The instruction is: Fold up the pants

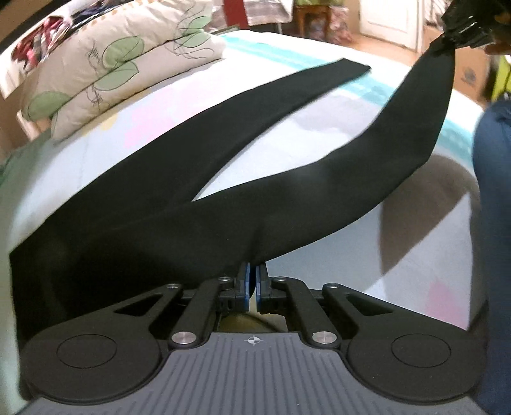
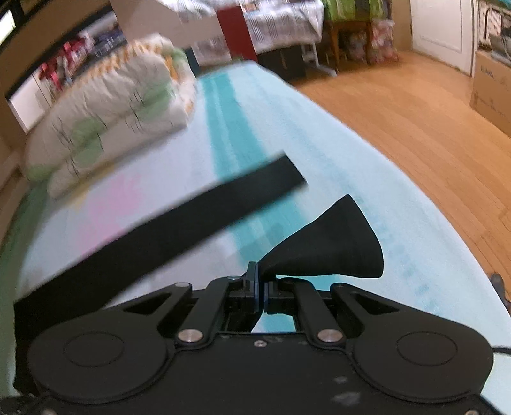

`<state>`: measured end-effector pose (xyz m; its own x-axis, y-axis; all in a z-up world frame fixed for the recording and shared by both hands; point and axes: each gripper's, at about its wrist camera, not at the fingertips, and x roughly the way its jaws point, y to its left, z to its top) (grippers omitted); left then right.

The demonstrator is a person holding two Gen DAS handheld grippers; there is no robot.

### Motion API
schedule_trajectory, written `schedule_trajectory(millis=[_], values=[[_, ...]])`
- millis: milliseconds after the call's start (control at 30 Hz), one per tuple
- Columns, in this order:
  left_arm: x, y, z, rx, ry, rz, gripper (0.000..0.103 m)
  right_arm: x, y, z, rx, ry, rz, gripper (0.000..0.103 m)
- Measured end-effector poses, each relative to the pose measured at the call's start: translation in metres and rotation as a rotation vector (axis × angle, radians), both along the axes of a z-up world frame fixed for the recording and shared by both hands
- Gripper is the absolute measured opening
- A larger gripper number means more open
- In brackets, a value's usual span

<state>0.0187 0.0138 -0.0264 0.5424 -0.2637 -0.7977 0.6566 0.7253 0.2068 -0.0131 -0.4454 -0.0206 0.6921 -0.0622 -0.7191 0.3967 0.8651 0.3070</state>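
Black pants [image 1: 179, 198] are spread on a pale pastel bed sheet [image 1: 287, 105]. One leg lies flat toward the pillow. The other leg [image 1: 415, 127] is lifted off the bed toward the upper right. My left gripper [image 1: 254, 271] is shut on the pants at the waist end, with the cloth pinched between its blue pads. In the left wrist view my right gripper [image 1: 460, 28] holds the raised leg's end. In the right wrist view the right gripper [image 2: 260, 274] is shut on that leg's hem [image 2: 335, 245], and the flat leg [image 2: 191, 217] stretches across the sheet.
A leaf-print pillow [image 1: 105, 73] lies at the far left of the bed. The bed's right edge [image 2: 399, 191] drops to a wooden floor [image 2: 415, 111]. A cardboard box [image 2: 491, 95] stands on the floor. A person's dark blue clothing [image 1: 495, 223] fills the right side.
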Motion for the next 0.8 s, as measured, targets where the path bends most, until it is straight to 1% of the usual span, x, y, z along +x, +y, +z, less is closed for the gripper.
schedule_trajectory(millis=[67,133,167,233,333,400,500,667,800], values=[[-0.003,0.005,-0.001,0.001,0.041,-0.005,0.004,-0.003,-0.001,-0.009,0.007,0.048,0.021,0.005],[0.001,0.011,-0.002,-0.011,0.113,0.011,0.004,-0.004,-0.002,-0.019,-0.001,0.116,0.04,0.005],[0.014,0.017,0.001,-0.027,0.134,0.015,0.004,-0.003,-0.003,-0.024,0.0,0.14,0.047,0.005],[0.029,0.023,0.012,-0.072,0.17,0.025,0.004,0.0,-0.007,-0.029,0.022,0.158,0.048,0.005],[0.058,0.03,0.031,-0.155,0.223,0.057,0.004,0.014,-0.019,-0.03,0.083,0.143,0.02,0.005],[0.075,0.03,0.041,-0.186,0.22,0.077,0.004,0.029,-0.023,-0.028,0.116,0.12,0.004,0.005],[0.104,0.027,0.047,-0.189,0.186,0.111,0.004,0.056,-0.03,-0.027,0.145,0.087,-0.011,0.005],[0.153,0.022,0.034,-0.187,0.18,0.204,0.004,0.104,-0.033,-0.032,0.182,0.046,-0.027,0.005],[0.182,0.022,0.022,-0.17,0.181,0.246,0.004,0.146,-0.029,-0.041,0.162,0.038,-0.019,0.005]])
